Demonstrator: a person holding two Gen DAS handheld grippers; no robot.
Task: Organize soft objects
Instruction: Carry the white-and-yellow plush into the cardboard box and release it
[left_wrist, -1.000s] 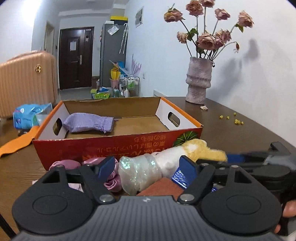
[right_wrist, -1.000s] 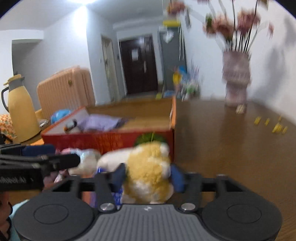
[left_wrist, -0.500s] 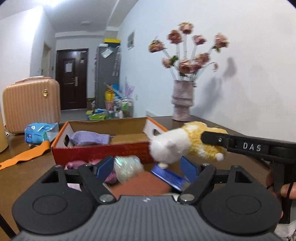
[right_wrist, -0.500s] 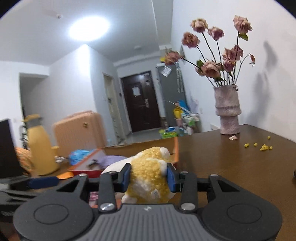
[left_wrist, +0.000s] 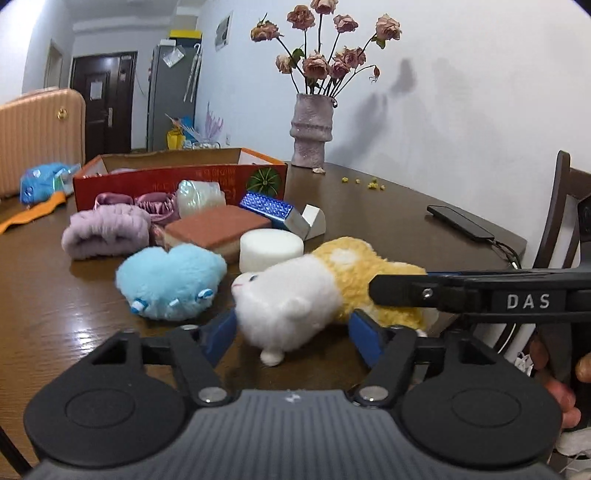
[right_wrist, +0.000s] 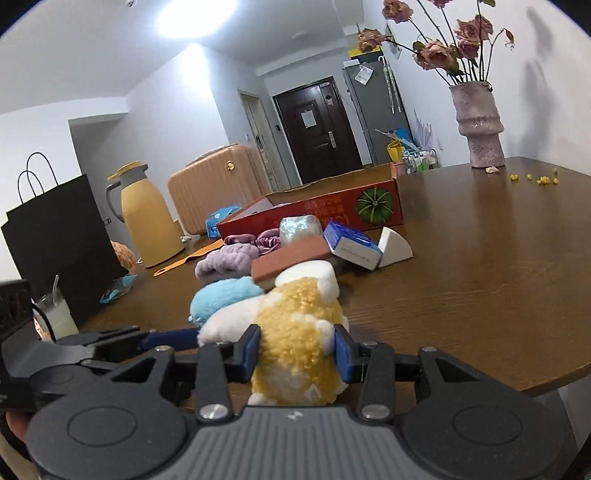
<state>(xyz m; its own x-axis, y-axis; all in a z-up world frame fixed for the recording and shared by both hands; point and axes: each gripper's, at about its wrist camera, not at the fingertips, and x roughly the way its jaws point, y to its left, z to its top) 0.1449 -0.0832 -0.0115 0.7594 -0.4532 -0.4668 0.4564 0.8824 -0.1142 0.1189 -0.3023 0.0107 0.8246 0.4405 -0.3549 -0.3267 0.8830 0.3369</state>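
Observation:
My right gripper (right_wrist: 297, 352) is shut on the yellow rear of a white-and-yellow plush toy (right_wrist: 295, 332) and holds it low at the near table edge. In the left wrist view the toy (left_wrist: 295, 295) has its white head between the open jaws of my left gripper (left_wrist: 293, 334), which does not squeeze it. Behind it lie a blue plush (left_wrist: 170, 282), a purple rolled cloth (left_wrist: 105, 230), a brown-topped sponge (left_wrist: 218, 229), a white round sponge (left_wrist: 269, 249) and pink scrunchies (left_wrist: 155, 205). The red cardboard box (left_wrist: 177, 181) stands further back.
A blue-and-white carton (left_wrist: 280, 214) lies by the sponge. A vase of dried roses (left_wrist: 312, 129) stands at the back, a phone (left_wrist: 460, 221) at the right edge. A yellow thermos (right_wrist: 147, 218), black bag (right_wrist: 55, 236) and glass (right_wrist: 51, 314) stand left.
Both grippers have pulled back from the box and dropped low. The right gripper carried the plush toy back, and its head now lies between the left gripper's open jaws.

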